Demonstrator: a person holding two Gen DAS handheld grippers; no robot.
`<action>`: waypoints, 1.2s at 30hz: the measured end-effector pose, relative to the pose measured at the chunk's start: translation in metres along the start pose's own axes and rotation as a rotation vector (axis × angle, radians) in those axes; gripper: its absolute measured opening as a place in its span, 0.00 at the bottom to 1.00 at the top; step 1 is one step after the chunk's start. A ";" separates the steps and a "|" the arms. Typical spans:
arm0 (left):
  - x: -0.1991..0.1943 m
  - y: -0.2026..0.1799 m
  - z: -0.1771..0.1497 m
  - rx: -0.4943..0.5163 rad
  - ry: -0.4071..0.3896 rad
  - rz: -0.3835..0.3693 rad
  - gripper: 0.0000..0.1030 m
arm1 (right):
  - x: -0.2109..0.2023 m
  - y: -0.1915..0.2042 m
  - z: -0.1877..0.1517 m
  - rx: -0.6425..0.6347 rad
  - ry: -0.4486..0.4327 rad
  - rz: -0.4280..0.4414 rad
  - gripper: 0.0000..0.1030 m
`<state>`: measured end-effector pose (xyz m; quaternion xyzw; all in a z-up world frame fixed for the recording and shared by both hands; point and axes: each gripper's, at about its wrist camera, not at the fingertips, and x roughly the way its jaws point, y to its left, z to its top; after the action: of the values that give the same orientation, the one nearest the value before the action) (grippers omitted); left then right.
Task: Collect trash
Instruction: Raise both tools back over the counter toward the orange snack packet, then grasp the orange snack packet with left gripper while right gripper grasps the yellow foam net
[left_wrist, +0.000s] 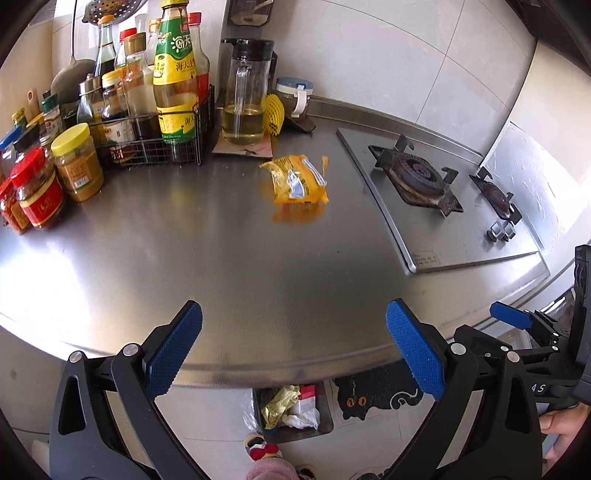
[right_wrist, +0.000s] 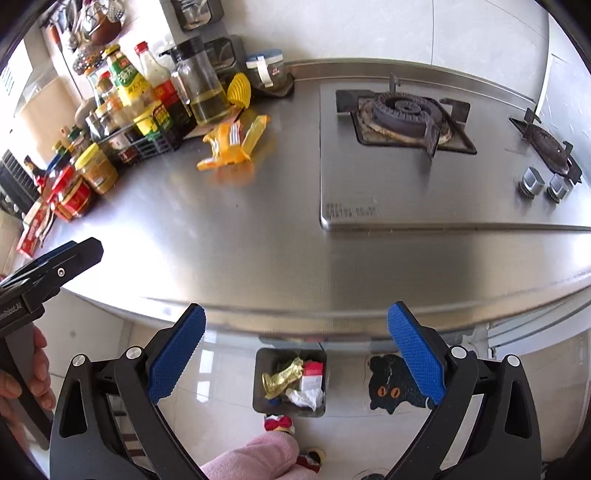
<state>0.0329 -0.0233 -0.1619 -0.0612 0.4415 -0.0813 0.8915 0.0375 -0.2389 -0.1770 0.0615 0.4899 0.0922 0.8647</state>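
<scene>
Here, both grippers hung over the front edge of a steel kitchen counter (left_wrist: 184, 258), jaws spread wide and grasping nothing. The left gripper (left_wrist: 293, 343) faced a yellow snack wrapper (left_wrist: 297, 179) lying on the counter, well apart from it, between a wire rack of sauce bottles (left_wrist: 155, 122) and the gas hob (left_wrist: 436, 199). An oil jug (left_wrist: 245, 96) stood just behind the wrapper. The right gripper (right_wrist: 295, 347) showed more of the hob, including two knobs (right_wrist: 545, 184), and caught the other gripper's black fingertip at its left edge. On the floor below the counter edge sat a dark bin (right_wrist: 290, 382) holding crumpled paper and packaging; the left view showed it partly cut off by the counter. A cat-shaped mat (right_wrist: 397, 386) lay beside the bin. Bottle labels were too small to read.
</scene>
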 end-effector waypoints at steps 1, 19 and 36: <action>0.004 0.003 0.008 0.007 0.000 -0.007 0.92 | 0.000 0.001 0.009 0.010 -0.008 0.013 0.94; 0.112 0.014 0.107 -0.012 0.043 -0.049 0.79 | 0.091 0.016 0.184 -0.009 0.005 0.159 0.85; 0.197 0.002 0.135 -0.061 0.121 -0.013 0.52 | 0.223 0.059 0.295 -0.160 0.097 0.320 0.68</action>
<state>0.2585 -0.0552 -0.2344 -0.0861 0.4963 -0.0774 0.8604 0.3968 -0.1373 -0.2004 0.0651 0.5062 0.2701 0.8164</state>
